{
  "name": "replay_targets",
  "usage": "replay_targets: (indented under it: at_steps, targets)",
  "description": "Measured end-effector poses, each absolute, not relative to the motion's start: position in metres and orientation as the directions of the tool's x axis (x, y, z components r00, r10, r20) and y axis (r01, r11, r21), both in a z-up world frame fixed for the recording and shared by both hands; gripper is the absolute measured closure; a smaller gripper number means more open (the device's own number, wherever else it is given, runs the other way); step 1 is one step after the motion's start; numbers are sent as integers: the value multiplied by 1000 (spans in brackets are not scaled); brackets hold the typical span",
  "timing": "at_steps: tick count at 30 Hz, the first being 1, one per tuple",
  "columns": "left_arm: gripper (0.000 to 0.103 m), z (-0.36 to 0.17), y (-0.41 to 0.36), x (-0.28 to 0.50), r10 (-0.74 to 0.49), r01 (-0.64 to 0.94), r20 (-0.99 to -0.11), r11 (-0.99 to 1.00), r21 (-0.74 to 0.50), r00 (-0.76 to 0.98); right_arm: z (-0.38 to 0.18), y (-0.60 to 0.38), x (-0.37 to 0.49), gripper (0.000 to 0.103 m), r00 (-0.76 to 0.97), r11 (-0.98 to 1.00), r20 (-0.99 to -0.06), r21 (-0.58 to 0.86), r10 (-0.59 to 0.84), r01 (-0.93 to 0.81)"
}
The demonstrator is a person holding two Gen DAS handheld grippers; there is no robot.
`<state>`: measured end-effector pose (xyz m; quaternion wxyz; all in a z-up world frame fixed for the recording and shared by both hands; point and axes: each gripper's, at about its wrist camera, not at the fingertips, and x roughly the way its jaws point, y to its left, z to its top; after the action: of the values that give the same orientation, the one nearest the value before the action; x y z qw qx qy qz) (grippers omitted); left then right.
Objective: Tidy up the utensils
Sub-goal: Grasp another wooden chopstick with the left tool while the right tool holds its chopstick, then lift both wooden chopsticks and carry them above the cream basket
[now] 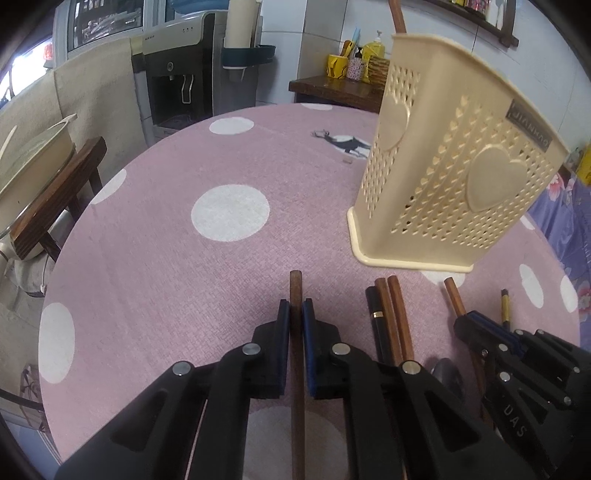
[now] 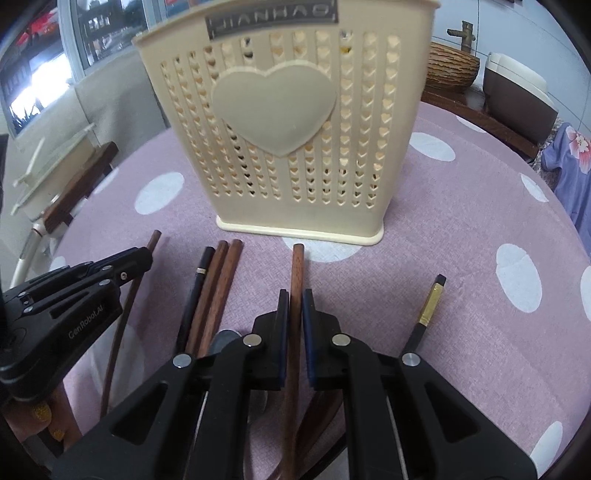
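Note:
My left gripper (image 1: 295,308) is shut on a brown wooden chopstick (image 1: 296,284) that lies along the pink dotted tablecloth (image 1: 166,240). My right gripper (image 2: 294,301) is shut on another brown chopstick (image 2: 297,266). Between them lie a black chopstick with a gold ring (image 2: 201,280) and two brown chopsticks (image 2: 223,277). A black chopstick with a gold band (image 2: 430,302) lies to the right. The cream perforated utensil holder (image 2: 295,129) stands upright just beyond the tips, with one brown stick (image 1: 398,16) rising from it. A metal spoon (image 1: 448,373) is partly hidden under the grippers.
A wooden stool (image 1: 55,192) carrying a pale basin stands off the table's left edge. Behind are a water dispenser (image 1: 177,74) and a dark side table (image 1: 340,88) with yellow cups. A woven basket (image 2: 452,70) and a rice cooker (image 2: 517,88) sit at the back right.

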<state>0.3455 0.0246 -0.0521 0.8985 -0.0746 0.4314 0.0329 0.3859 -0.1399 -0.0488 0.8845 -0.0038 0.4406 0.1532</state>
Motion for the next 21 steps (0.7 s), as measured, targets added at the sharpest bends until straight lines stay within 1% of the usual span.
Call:
replay_targets:
  at_steps: [4, 7, 10, 16, 21]
  targets:
    - [95, -39, 26, 338, -46, -104, -757, 983, -149, 651, -40, -152, 378, 95, 558, 936, -758, 205, 338, -288]
    - [95, -31, 29, 332, -79, -88, -744, 979, -182, 663, -38, -159, 371, 95, 561, 929, -745, 234, 362, -288]
    - [95, -20, 29, 325, -99, -70, -723, 977, -200, 684, -29, -168, 361, 95, 587, 920, -711, 255, 387, -297]
    - [95, 15, 26, 308, -139, -16, -658, 974, -224, 740, 8, -184, 334, 95, 674, 903, -601, 263, 429, -339]
    - [95, 47, 25, 290, -169, 37, -590, 973, -229, 789, 42, -203, 313, 95, 740, 901, -514, 257, 433, -349]
